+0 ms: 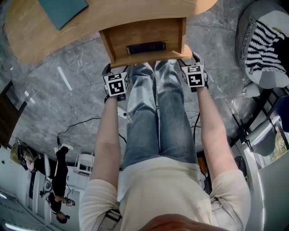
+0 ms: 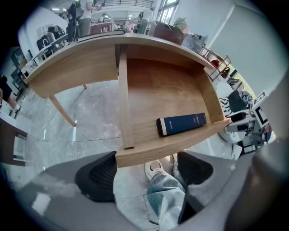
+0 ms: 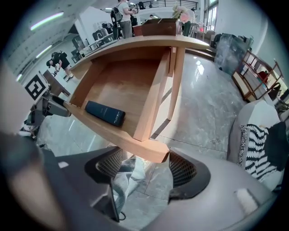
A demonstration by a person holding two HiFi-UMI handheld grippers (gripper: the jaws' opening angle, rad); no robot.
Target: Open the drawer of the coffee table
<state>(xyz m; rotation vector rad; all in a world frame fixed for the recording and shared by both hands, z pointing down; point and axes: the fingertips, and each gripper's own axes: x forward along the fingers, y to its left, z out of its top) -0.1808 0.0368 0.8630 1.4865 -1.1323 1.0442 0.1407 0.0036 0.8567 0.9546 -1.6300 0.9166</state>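
The wooden coffee table (image 1: 40, 40) has its drawer (image 1: 176, 34) pulled out toward me. A dark blue book (image 1: 146, 47) lies inside it near the front panel (image 1: 149, 57). My left gripper (image 1: 116, 72) sits at the front panel's left corner, my right gripper (image 1: 192, 61) at its right corner. In the left gripper view the jaws (image 2: 144, 173) stand wide just below the panel's end (image 2: 131, 155), with the book (image 2: 183, 124) beyond. In the right gripper view the jaws (image 3: 144, 167) stand wide under the panel's corner (image 3: 156, 153). Neither pair of pads presses on the wood.
My legs in jeans (image 1: 153, 113) run between the grippers, under the drawer. A teal book (image 1: 61, 11) lies on the tabletop. A seat with a striped cushion (image 1: 266, 45) stands at the right. The floor (image 1: 67, 103) is grey marble, with cables on it.
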